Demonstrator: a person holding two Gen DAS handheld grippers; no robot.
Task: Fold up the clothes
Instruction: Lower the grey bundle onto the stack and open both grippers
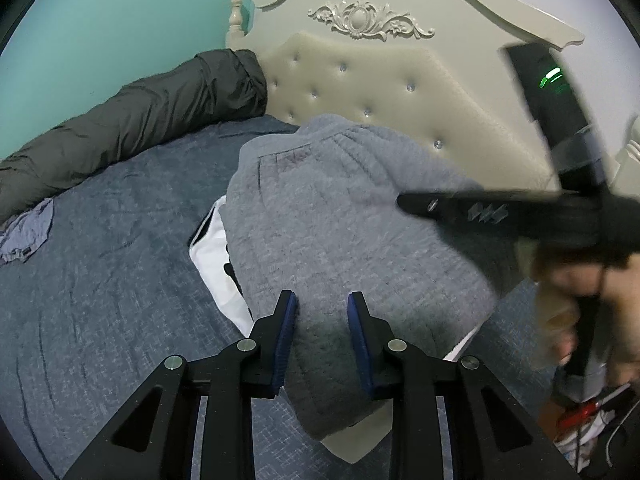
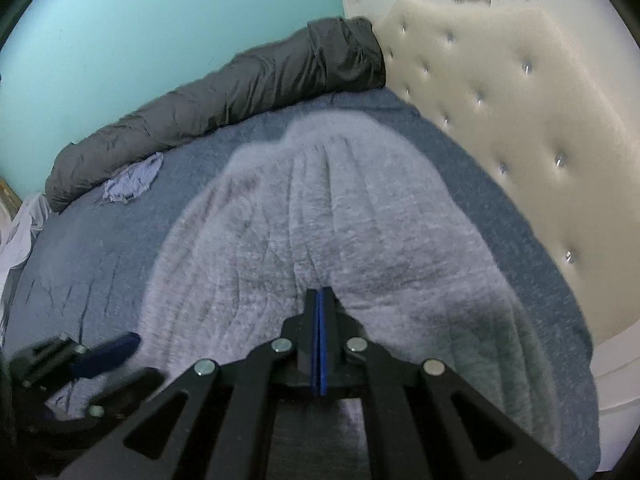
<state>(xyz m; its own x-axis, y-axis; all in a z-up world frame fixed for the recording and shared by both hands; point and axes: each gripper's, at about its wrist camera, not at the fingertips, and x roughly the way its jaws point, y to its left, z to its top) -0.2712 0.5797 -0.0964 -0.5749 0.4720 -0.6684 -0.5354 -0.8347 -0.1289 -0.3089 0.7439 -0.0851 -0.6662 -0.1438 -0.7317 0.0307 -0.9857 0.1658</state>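
Note:
A grey knit garment (image 1: 344, 224) is held up over the blue bedspread (image 1: 100, 280); a white garment (image 1: 218, 264) shows under its left edge. My left gripper (image 1: 322, 300) is open, its blue pads either side of a bunched fold of the grey garment. My right gripper (image 2: 320, 292) is shut on the grey garment (image 2: 320, 216), which drapes away from it. The right gripper also shows blurred at the right of the left wrist view (image 1: 460, 208). The left gripper shows blurred at the lower left of the right wrist view (image 2: 100, 356).
A cream tufted headboard (image 1: 380, 80) stands behind the bed. A dark rolled duvet (image 1: 132, 120) lies along the teal wall (image 1: 100, 20). A small light-blue garment (image 2: 132, 180) lies by the duvet. White cloth (image 2: 20, 232) sits at the far left edge.

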